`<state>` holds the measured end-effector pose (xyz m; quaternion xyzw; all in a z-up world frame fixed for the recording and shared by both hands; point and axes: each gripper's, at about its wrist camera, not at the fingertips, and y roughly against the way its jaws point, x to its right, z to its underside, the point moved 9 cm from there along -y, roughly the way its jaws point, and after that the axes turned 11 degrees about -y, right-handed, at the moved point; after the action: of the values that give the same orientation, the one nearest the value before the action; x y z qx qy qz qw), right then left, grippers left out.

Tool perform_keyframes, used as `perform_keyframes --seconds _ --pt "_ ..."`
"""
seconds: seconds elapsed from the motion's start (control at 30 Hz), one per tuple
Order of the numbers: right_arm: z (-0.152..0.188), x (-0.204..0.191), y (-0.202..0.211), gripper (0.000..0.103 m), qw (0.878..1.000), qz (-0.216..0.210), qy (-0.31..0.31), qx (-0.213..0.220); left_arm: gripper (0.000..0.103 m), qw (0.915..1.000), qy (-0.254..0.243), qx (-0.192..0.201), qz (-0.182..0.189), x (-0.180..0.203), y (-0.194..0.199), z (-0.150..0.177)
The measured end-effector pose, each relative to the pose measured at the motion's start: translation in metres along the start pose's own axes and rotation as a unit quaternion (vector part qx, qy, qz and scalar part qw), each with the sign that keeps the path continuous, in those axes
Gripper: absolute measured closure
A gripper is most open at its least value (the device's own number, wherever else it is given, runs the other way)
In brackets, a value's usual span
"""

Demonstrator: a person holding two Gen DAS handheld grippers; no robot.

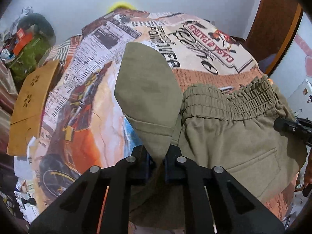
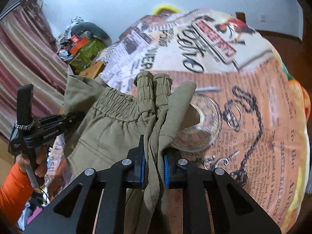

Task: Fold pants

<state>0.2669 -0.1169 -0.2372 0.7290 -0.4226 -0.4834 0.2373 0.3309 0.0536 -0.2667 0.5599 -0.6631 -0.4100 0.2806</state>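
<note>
Olive-green pants (image 1: 230, 128) with an elastic waistband lie on a bed covered by a newspaper-print blanket (image 1: 93, 62). My left gripper (image 1: 159, 156) is shut on a pant leg hem, and the leg end stands up in front of it. My right gripper (image 2: 154, 161) is shut on a bunched fold of the pants (image 2: 154, 105) at the waistband end. The left gripper (image 2: 48, 124), in a hand with an orange sleeve, shows at the left of the right wrist view. The right gripper's tip (image 1: 292, 128) shows at the right edge of the left wrist view.
A cardboard box (image 1: 29, 105) sits at the bed's left edge, beside a green bag (image 1: 29, 58) with clutter. A striped curtain (image 2: 23, 62) hangs at left. A wooden door (image 1: 273, 29) stands at the right, a white wall behind the bed.
</note>
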Motion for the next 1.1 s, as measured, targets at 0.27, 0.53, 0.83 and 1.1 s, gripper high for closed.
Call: perform_keyframes --seconds 0.27,0.53,0.83,1.1 --pt "-0.031 -0.038 0.000 0.091 0.999 -0.024 0.022 0.019 0.093 0.9992 0.015 0.033 -0.020 -0.038 0.032 -0.021" --pt "-0.077 -0.076 -0.026 0.091 0.997 -0.049 0.040 0.043 0.094 0.9961 0.074 0.046 -0.016 -0.095 0.022 -0.054" --pt "-0.122 -0.107 -0.084 0.091 0.996 -0.049 0.059 0.046 0.095 0.9909 0.119 0.054 -0.032 -0.169 -0.014 -0.080" --pt "-0.150 -0.130 -0.155 0.092 0.997 -0.056 0.056 0.025 0.101 0.9872 0.136 0.064 -0.053 -0.232 -0.045 -0.083"
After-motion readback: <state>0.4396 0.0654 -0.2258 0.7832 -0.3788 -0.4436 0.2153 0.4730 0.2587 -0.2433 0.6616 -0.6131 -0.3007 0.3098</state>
